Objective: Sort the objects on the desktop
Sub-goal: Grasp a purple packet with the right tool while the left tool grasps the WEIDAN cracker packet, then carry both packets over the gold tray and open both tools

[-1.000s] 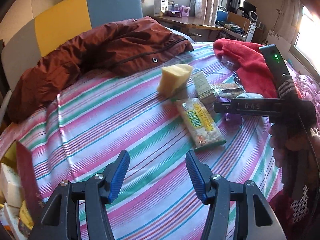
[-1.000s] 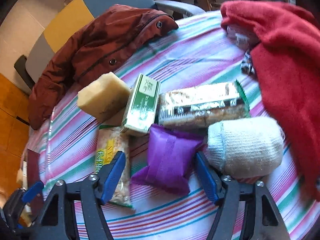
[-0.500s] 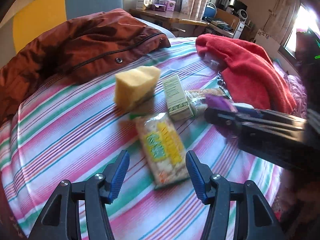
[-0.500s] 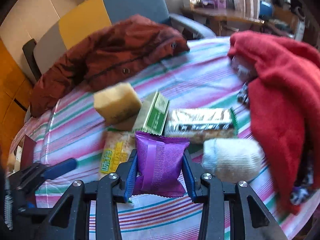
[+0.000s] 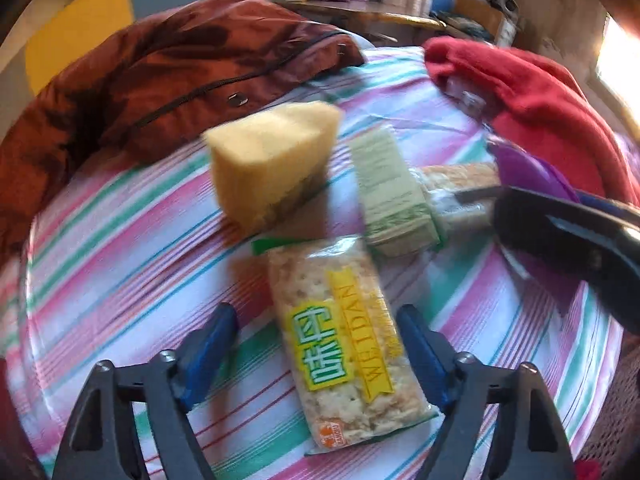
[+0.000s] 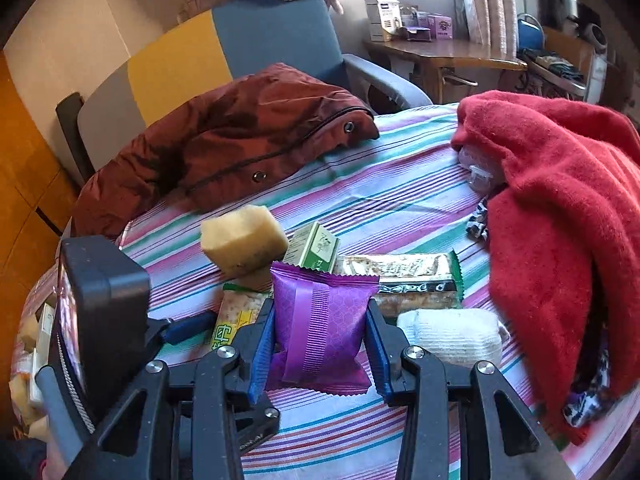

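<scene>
1. Clamping a purple packet (image 6: 320,328) between its blue pads, the right gripper (image 6: 320,344) holds it clear of the striped cloth (image 6: 380,196).
2. Spread wide, the left gripper (image 5: 316,352) has its fingers on either side of a cracker packet (image 5: 344,344) lying flat on the cloth; no contact can be made out.
3. Just beyond the crackers lie a yellow sponge (image 5: 272,160) and a green box (image 5: 392,192), side by side.
4. Right of the box lies a foil snack bar (image 6: 400,280); a white sock roll (image 6: 452,336) rests in front of it in the right wrist view.
5. Farther back, a rust-brown jacket (image 6: 240,148) lies on the left and a red sweater (image 6: 560,208) on the right.
6. Behind the cloth stand a chair (image 6: 248,48) and a wooden desk (image 6: 444,56).
</scene>
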`<act>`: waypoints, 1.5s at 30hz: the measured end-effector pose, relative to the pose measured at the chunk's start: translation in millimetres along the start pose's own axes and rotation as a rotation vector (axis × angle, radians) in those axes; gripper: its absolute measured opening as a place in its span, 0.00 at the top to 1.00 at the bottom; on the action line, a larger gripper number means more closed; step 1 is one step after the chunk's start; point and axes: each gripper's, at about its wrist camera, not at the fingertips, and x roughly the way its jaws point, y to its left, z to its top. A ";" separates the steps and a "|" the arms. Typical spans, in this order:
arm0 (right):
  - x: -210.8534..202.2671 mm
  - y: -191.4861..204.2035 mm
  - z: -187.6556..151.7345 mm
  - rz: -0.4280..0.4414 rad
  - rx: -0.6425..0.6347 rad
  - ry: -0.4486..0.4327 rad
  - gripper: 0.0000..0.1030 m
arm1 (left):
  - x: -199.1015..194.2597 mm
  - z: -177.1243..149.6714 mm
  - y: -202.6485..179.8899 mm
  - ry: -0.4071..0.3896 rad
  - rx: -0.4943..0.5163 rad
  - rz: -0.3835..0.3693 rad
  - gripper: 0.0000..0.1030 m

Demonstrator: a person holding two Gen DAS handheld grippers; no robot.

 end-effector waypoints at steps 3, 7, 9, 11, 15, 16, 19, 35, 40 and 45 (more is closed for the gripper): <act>1.4 3.3 -0.5 0.007 -0.020 -0.001 0.59 | -6.0 -3.2 3.4 -0.008 0.019 0.025 0.44; 4.7 8.0 -2.4 0.004 -0.045 0.005 0.59 | -15.5 -12.4 19.1 -0.010 -0.027 0.003 0.53; 5.8 11.2 -3.7 0.006 -0.067 0.007 0.59 | -22.5 -22.8 24.3 -0.017 -0.027 0.016 0.53; 6.7 16.4 -6.0 0.014 -0.096 0.008 0.59 | -30.6 -34.8 31.2 -0.021 -0.041 0.022 0.53; 9.4 31.9 -11.8 0.031 -0.167 0.011 0.59 | -50.6 -59.3 47.3 -0.034 -0.089 0.045 0.53; 10.4 36.5 -13.9 0.036 -0.186 0.015 0.59 | -56.0 -65.0 50.4 -0.042 -0.094 0.052 0.53; 12.8 48.7 -19.6 0.051 -0.235 0.026 0.59 | -77.5 -81.6 63.8 -0.065 -0.123 0.065 0.53; -0.4 118.2 -38.7 0.189 -0.336 0.077 0.59 | -205.4 -153.5 153.5 -0.251 -0.299 0.194 0.53; -17.9 167.6 -45.9 0.270 -0.404 0.070 0.59 | -237.5 -187.9 191.3 -0.291 -0.397 0.236 0.53; -32.9 218.3 -59.8 0.368 -0.462 0.072 0.59 | -263.4 -225.6 226.6 -0.316 -0.509 0.284 0.53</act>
